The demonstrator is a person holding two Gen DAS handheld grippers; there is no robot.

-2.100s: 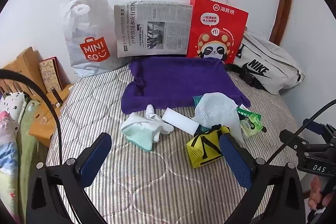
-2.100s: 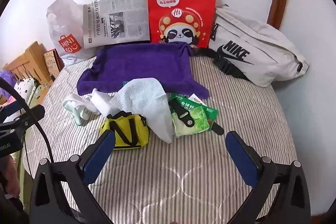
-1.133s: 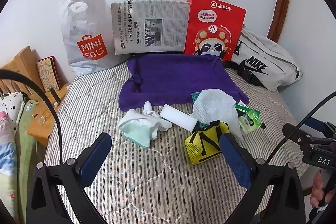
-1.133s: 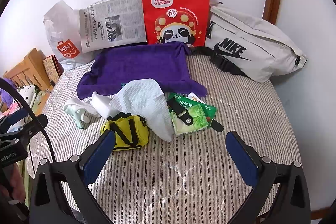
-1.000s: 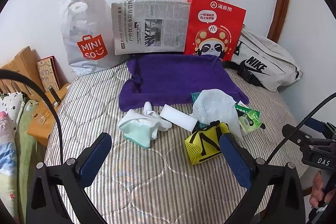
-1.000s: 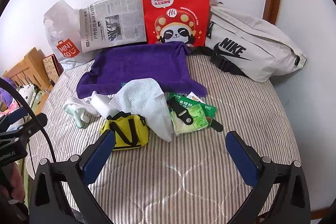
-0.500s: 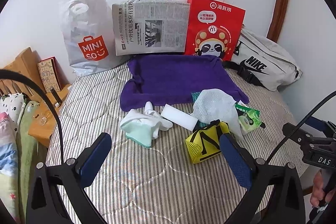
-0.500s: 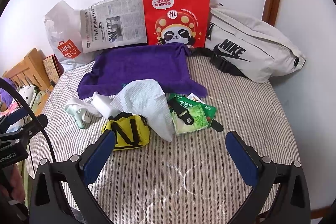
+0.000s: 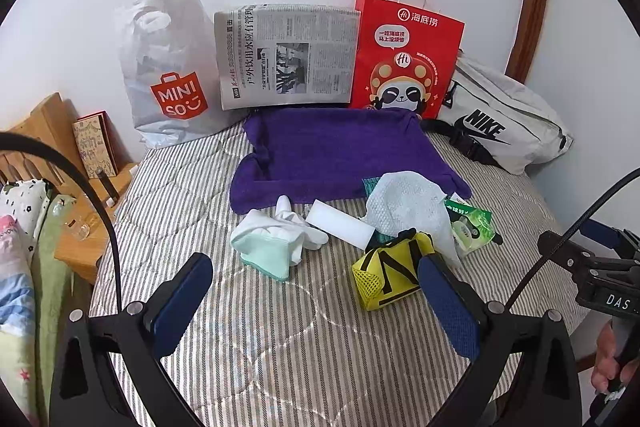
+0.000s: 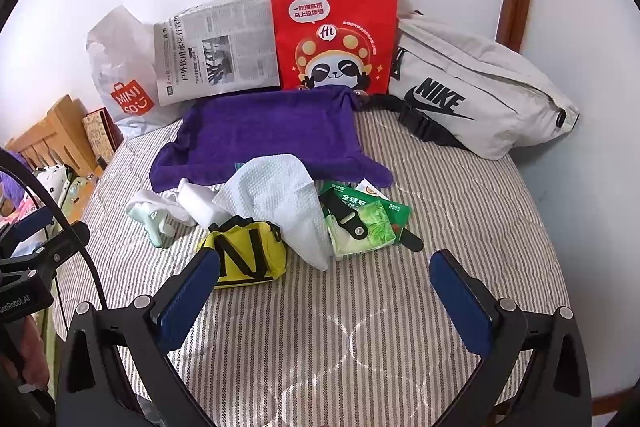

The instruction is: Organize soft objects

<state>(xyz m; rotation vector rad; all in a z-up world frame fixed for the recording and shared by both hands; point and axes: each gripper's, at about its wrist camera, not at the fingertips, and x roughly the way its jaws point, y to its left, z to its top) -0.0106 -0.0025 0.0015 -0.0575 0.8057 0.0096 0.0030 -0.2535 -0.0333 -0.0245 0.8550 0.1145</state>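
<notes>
A purple towel (image 9: 340,151) (image 10: 272,135) lies spread at the back of the striped bed. In front of it lie white and mint socks (image 9: 276,239) (image 10: 156,211), a white sponge block (image 9: 340,225), a white textured cloth (image 9: 408,203) (image 10: 280,199), a yellow mesh pouch (image 9: 390,275) (image 10: 244,255) and green wet-wipe packs (image 9: 468,227) (image 10: 360,223). My left gripper (image 9: 316,299) is open and empty, hovering before the socks and pouch. My right gripper (image 10: 324,291) is open and empty, hovering before the pouch and wipes.
Against the wall stand a Miniso plastic bag (image 9: 168,75), a newspaper (image 9: 284,63), a red paper bag (image 9: 404,67) (image 10: 332,35) and a grey Nike bag (image 9: 500,119) (image 10: 476,95). A wooden bedside stand (image 9: 60,147) is at the left. The striped bed (image 10: 440,187) ends near the right wall.
Both grippers have drifted slightly; the views shift a little. The objects on the bed have not moved. Both grippers stay open.
</notes>
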